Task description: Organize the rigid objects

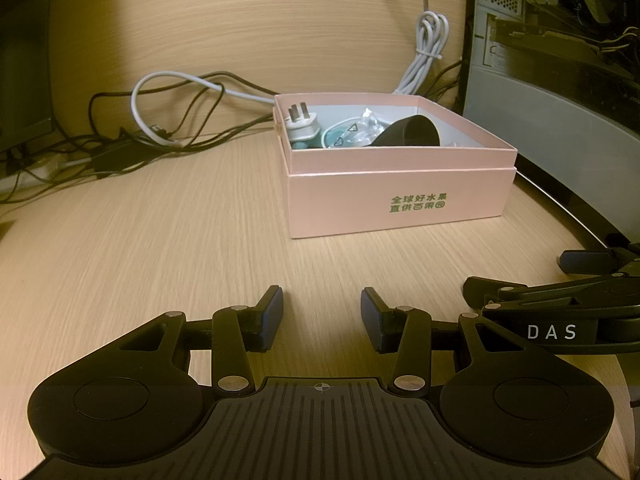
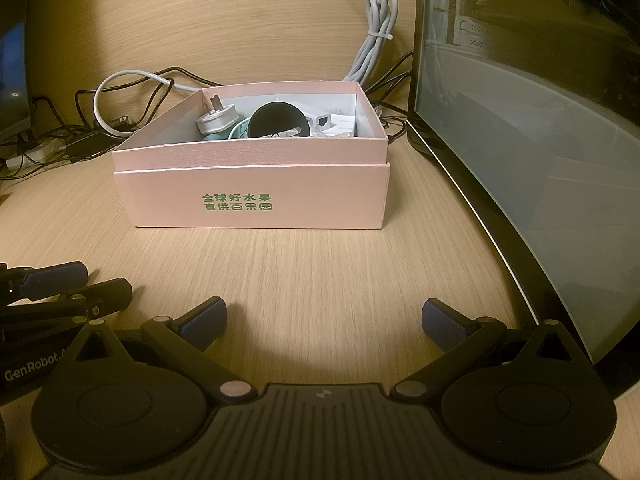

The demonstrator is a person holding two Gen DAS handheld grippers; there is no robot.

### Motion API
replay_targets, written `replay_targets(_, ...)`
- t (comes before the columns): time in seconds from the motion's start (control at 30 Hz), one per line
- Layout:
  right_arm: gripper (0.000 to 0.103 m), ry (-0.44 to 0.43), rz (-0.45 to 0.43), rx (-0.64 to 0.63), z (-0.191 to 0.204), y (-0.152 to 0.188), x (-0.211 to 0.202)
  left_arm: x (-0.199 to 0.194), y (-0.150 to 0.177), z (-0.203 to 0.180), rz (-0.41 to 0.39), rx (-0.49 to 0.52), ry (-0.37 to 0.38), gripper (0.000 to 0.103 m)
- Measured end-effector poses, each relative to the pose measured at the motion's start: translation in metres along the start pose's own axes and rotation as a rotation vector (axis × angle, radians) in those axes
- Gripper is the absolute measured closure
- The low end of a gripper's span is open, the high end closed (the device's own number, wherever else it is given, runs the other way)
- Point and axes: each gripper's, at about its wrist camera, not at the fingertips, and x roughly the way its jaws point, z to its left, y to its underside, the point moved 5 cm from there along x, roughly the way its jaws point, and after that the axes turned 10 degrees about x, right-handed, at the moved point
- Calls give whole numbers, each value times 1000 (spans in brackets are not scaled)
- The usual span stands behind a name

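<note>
A pink cardboard box with green print stands on the wooden desk, and it also shows in the right wrist view. Inside lie a white plug adapter, a black cup-shaped object, a teal item and clear plastic wrap. The right wrist view shows the adapter, the black cup and a white network adapter. My left gripper is open and empty, well short of the box. My right gripper is open wide and empty, also short of it.
A tangle of black and white cables lies behind the box at the left. A bundled white cable hangs at the back. A computer case with a glass side stands close on the right.
</note>
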Motion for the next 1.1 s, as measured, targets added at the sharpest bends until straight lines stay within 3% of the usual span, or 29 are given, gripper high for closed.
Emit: replay_targets(1.1, 0, 0, 1, 0, 0, 0, 0, 1, -1, -1, 2, -7, -14, 56)
